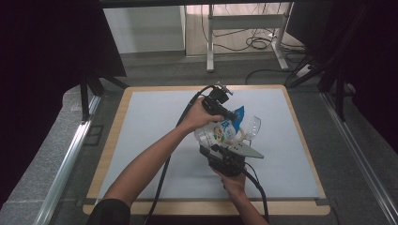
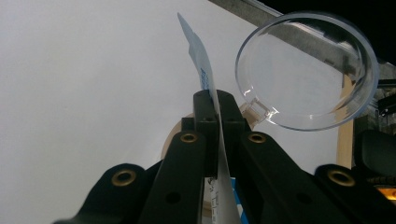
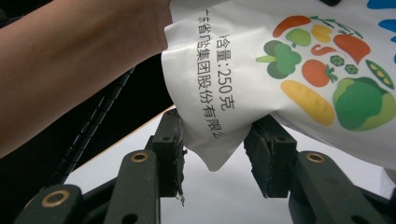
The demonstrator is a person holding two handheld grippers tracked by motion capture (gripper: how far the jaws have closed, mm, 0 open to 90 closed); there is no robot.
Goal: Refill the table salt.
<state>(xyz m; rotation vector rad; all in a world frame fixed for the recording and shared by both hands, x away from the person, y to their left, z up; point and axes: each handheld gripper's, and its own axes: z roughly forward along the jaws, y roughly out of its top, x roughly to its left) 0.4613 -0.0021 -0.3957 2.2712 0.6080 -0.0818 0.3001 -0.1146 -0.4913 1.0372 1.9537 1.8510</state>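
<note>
A white food bag (image 1: 224, 131) with a vegetable print and a blue top hangs over the middle of the table, held from both ends. My left gripper (image 1: 230, 115) is shut on its upper edge; in the left gripper view the bag (image 2: 198, 51) shows edge-on, running up from my left gripper (image 2: 218, 100). My right gripper (image 1: 217, 147) comes from below. In the right gripper view a lower corner of the bag (image 3: 261, 56) sits inside my right gripper (image 3: 215, 144), with both pads touching it. A clear plastic cup (image 1: 253, 125) stands just right of the bag, its round mouth (image 2: 306, 70) turned to the camera.
A pale mat (image 1: 155, 122) covers the wooden table top (image 1: 117, 122). A person's forearm (image 3: 70, 60) crosses the right gripper view at upper left. Beyond the table stand a metal desk frame (image 1: 210, 42) and floor cables (image 1: 258, 42). Dark curtains hang on both sides.
</note>
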